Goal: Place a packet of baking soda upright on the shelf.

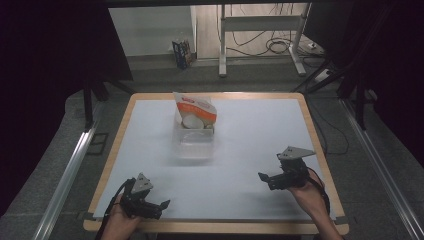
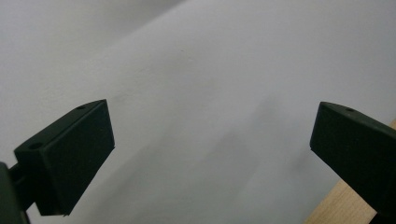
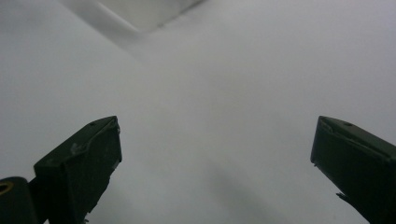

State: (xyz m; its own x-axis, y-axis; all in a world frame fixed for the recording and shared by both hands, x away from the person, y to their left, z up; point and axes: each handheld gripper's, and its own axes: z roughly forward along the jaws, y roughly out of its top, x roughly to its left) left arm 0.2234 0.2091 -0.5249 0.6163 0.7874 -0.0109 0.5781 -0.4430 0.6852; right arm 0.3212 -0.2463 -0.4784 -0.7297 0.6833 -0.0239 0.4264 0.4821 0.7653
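Nearest the high camera, at the table's near edge: left hand (image 1: pixel 117 220) holding the left gripper (image 1: pixel 161 206) low over the white sheet (image 1: pixel 260 130) near its front-left corner, grey three-cornered plate on top, jaws pointing toward the right. Left gripper view: both black jaws set wide apart with bare white sheet between them; a strip of the wooden table edge (image 2: pixel 345 203) shows at lower right. Right hand (image 1: pixel 310 192) enters from the bottom right, holding the right gripper (image 1: pixel 264 179) over the sheet toward the right side, jaws pointing left toward the table's middle, grey plate uppermost. Right gripper view: jaws likewise spread wide, nothing between them, white surface beneath; a pale blurred edge at the top of that view, which I cannot identify. The two grippers are well apart, each on its own side. Toward the far middle of the sheet stands a clear plastic container (image 1: pixel 194 142), rectangular, open at the top as far as can be told. A snack bag (image 1: pixel 196 114), white with orange and red printing, sits upright in the container's far end, leaning slightly. Both grippers are well apart from the container and bag. Table (image 1: pixel 112 150) has a light wooden rim around the sheet. Beyond it: grey floor, a metal frame leg (image 1: pixel 222 40), loose cables (image 1: pixel 277 46).
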